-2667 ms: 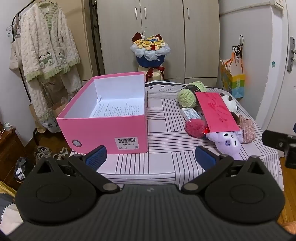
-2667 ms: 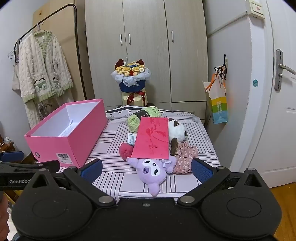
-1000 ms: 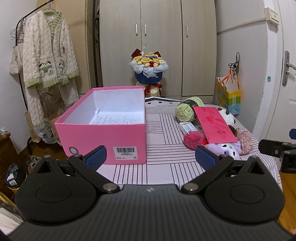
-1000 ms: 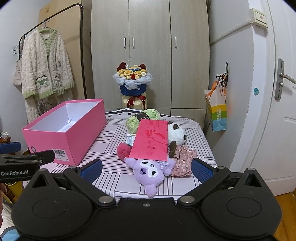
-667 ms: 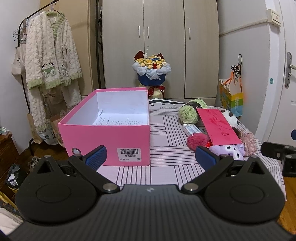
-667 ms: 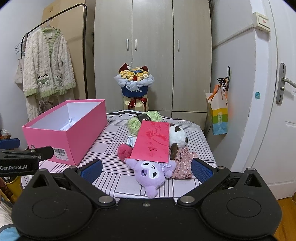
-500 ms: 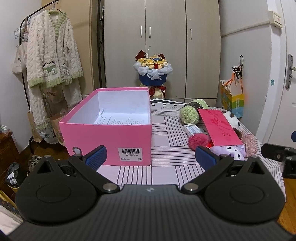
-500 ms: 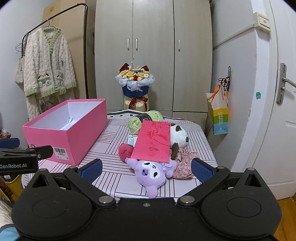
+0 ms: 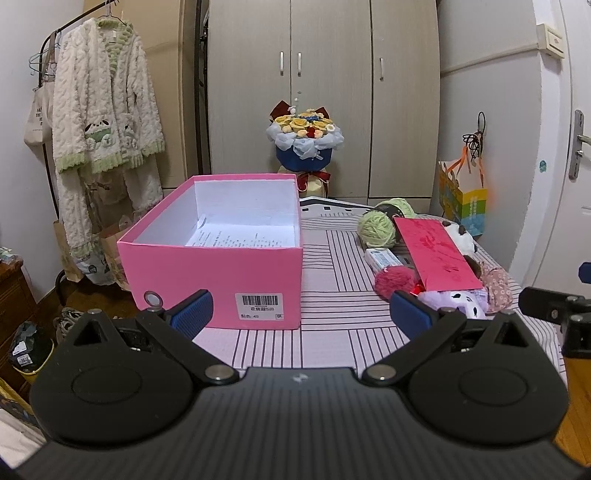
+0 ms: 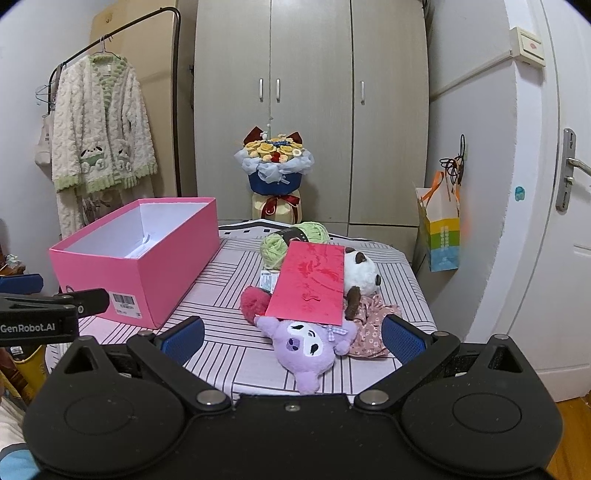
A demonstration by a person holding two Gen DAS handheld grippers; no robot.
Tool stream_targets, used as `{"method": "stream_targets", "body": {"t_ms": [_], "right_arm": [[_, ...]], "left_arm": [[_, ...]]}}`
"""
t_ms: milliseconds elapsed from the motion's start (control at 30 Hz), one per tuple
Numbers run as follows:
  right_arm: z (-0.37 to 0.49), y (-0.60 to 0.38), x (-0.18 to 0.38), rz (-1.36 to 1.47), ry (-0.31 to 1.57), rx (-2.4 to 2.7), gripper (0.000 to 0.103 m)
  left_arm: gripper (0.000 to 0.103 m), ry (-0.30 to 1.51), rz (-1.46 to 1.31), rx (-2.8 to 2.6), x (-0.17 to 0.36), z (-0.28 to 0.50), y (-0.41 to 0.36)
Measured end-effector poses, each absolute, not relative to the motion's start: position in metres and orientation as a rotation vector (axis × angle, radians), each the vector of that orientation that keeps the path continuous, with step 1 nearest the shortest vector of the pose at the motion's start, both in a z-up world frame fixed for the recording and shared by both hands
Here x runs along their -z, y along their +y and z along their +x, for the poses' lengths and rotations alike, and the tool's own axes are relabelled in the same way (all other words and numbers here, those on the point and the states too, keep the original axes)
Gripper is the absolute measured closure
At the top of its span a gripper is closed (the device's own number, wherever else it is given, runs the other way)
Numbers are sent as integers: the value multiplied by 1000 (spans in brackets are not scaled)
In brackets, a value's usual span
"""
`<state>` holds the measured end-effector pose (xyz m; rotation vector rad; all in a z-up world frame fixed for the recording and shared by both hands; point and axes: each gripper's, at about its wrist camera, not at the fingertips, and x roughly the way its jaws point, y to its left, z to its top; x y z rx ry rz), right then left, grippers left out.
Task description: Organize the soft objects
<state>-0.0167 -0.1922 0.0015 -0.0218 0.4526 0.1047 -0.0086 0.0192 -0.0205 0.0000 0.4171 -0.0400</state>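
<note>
Both tongs wide, empty; right tongs (image 10: pixel 291 338) face the purple plush (image 10: pixel 308 345), just ahead; box (image 9: pixel 221 258) ahead of left tongs (image 9: pixel 301 314); I'd grab its body, avoiding the red envelope (image 10: pixel 310 284).

This is a room in a home, most likely a bedroom. A tall grey wardrobe (image 10: pixel 310 110) with 3 handled doors fills the back wall. On the left a fluffy cream and green robe (image 10: pixel 99 129) hangs from a black clothes rail (image 10: pixel 122 33). A wrapped flower bouquet (image 10: pixel 275 162) stands in front of the wardrobe. On the right are a white door with a metal handle (image 10: pixel 570 166) and a colourful gift bag (image 10: pixel 441 236) hung on the wall. A striped cloth covers the tabletop (image 10: pixel 236 354), and shoes (image 9: pixel 68 317) lie on the wooden floor beside its left edge.
</note>
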Motion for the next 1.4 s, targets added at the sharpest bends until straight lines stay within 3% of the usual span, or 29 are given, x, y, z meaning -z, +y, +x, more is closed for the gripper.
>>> {"method": "stream_targets", "body": {"t_ms": [500, 833, 1067, 1233, 1400], "right_arm": [[14, -207, 4, -46, 331, -209, 0], [77, -219, 44, -9, 420, -305, 0], [119, -224, 62, 63, 421, -333, 0], [142, -228, 73, 103, 459, -320, 0], [152, -231, 81, 139, 496, -314, 0]], "left_arm": [[0, 358, -6, 165, 0, 23, 0], [4, 445, -132, 402, 22, 95, -18], [32, 468, -94, 495, 34, 136, -51], [40, 543, -101, 548, 48, 168, -68], [41, 606, -91, 535, 62, 188, -78]]}}
